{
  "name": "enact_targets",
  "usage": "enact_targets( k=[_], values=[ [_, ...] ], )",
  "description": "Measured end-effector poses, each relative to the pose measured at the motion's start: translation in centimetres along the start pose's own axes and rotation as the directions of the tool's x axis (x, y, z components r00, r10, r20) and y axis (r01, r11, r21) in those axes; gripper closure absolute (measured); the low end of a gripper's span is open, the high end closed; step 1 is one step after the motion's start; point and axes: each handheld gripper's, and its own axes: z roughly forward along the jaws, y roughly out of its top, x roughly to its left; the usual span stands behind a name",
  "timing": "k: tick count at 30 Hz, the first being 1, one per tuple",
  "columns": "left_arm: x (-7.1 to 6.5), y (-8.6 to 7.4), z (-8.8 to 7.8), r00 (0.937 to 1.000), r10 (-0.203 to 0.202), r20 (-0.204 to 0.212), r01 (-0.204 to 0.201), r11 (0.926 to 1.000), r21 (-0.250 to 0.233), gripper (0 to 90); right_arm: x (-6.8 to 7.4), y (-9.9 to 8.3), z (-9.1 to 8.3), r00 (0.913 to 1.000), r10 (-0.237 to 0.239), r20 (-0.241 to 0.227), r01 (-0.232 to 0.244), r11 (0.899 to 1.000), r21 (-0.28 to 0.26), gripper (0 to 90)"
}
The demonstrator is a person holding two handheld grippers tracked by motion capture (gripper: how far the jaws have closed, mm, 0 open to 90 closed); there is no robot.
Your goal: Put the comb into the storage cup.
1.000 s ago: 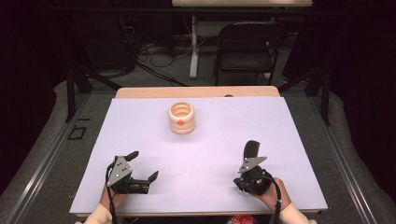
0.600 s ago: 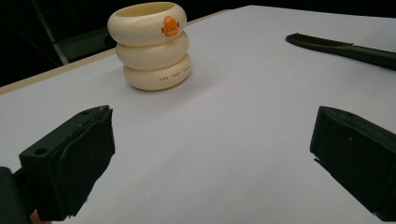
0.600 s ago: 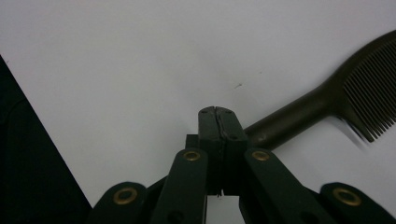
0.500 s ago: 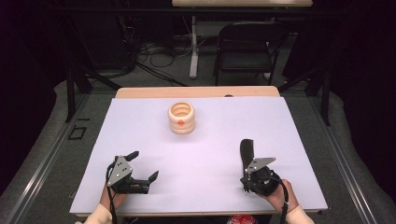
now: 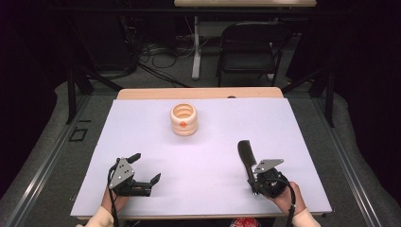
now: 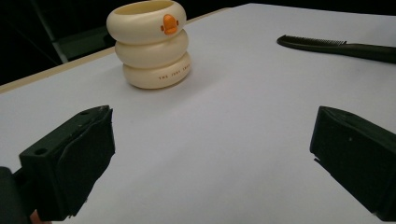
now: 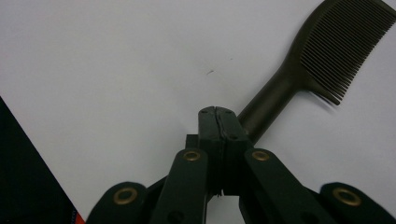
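Observation:
A cream holder shaped like three stacked rings, with an orange mark on its side, stands upright at the far middle of the white table. A black comb lies at the near right, teeth end pointing away from me. My right gripper is shut on the comb's handle; in the right gripper view the jaws meet over the handle of the comb. My left gripper rests at the near left, open and holding nothing. In the left gripper view the holder and comb lie beyond it.
A black folding chair and floor cables sit beyond the table's wooden far edge. Metal rails run along the floor on both sides. A small red item peeks out at the table's near edge.
My right hand has shifted a little to the right and turned, swinging the comb so its teeth end points more to the far left. The left gripper has stayed put.

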Motion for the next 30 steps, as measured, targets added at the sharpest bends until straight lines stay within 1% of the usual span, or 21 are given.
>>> enact_targets(
  k=[6,7,9,13,15,18,23,26,30],
  values=[
    [0.0,0.0,-0.01,1.0,0.0,0.0,0.0,1.0,0.0,0.1,-0.19,-0.16,-0.09,0.9998,0.012,0.014,-0.012,1.0,0.004,90.0],
    [-0.01,0.0,0.0,1.0,0.0,0.0,0.0,1.0,0.0,0.1,-0.25,-0.18,-0.09,0.9999,0.006,0.014,-0.006,1.0,0.001,90.0],
    [-0.01,0.0,0.0,1.0,0.0,0.0,0.0,1.0,0.0,0.1,-0.34,-0.22,-0.14,0.9999,0.0,0.016,0.0,1.0,0.009,90.0],
    [0.0,-0.01,0.02,1.0,-0.001,0.0,0.001,1.0,-0.001,0.2,-0.4,-0.31,-0.16,0.9995,0.007,0.032,-0.007,1.0,0.02,90.0],
    [0.01,-0.01,0.02,1.0,-0.001,0.0,0.001,1.0,-0.001,0.2,-0.47,-0.38,-0.1,0.9993,0.012,0.035,-0.012,1.0,0.015,90.0],
    [-0.01,0.0,0.02,1.0,-0.001,-0.001,0.001,1.0,0.0,0.2,-0.57,-0.41,-0.09,0.999,0.012,0.043,-0.013,1.0,0.024,90.0],
    [-0.01,-0.01,0.04,1.0,-0.002,0.0,0.002,1.0,0.0,0.2,-0.73,-0.49,-0.06,0.9983,0.016,0.056,-0.017,1.0,0.018,90.0],
    [-0.01,0.0,0.02,1.0,0.0,-0.001,0.0,1.0,0.001,0.2,-0.83,-0.52,-0.09,0.9978,0.02,0.063,-0.021,0.999,0.025,90.0],
    [-0.03,0.0,0.05,1.0,-0.003,0.0,0.003,1.0,-0.001,0.2,-0.9,-0.58,-0.02,0.9965,0.02,0.081,-0.022,0.999,0.026,90.0]
  ],
)
